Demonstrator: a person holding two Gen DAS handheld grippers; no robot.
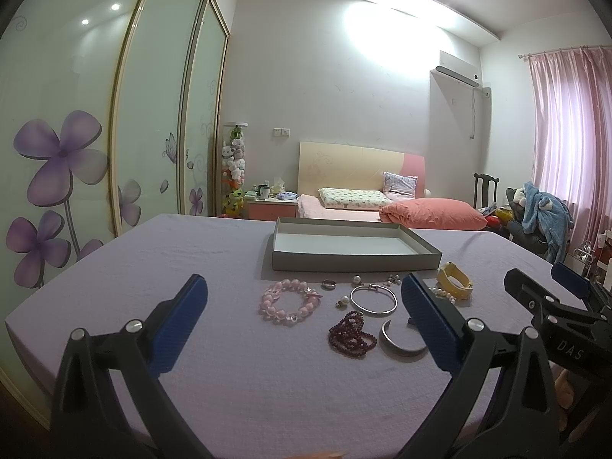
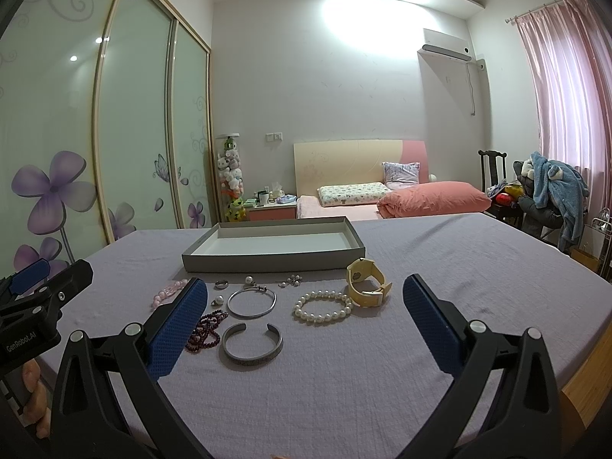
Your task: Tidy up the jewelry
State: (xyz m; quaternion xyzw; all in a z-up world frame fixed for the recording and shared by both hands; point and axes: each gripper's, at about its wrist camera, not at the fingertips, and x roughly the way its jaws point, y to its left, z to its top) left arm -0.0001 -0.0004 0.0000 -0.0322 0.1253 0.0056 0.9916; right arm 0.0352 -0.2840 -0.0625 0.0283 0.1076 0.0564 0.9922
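Note:
Jewelry lies on a lilac cloth in front of an empty grey box (image 1: 355, 262) (image 2: 273, 258). From left: a pink bead bracelet (image 1: 290, 301) (image 2: 165, 293), a small ring (image 1: 329, 284) (image 2: 221, 284), a thin silver bangle (image 1: 374, 300) (image 2: 251, 302), a dark red bead string (image 1: 352, 332) (image 2: 206, 329), a wide silver cuff (image 1: 401, 340) (image 2: 252, 346), a pearl bracelet (image 2: 323, 306), a yellow watch (image 1: 455, 281) (image 2: 367, 281). Loose pearl earrings (image 2: 291, 280) lie near the box. My left gripper (image 1: 304, 317) and right gripper (image 2: 304, 317) hover open, holding nothing.
The cloth-covered table (image 2: 478, 267) has open room at its right and near side. Its wooden right edge (image 2: 585, 375) shows. Behind stand a bed (image 2: 382, 195), a flower-printed wardrobe (image 1: 76, 153) and a chair with clothes (image 2: 547, 187). A hand (image 2: 34, 394) holds the left gripper.

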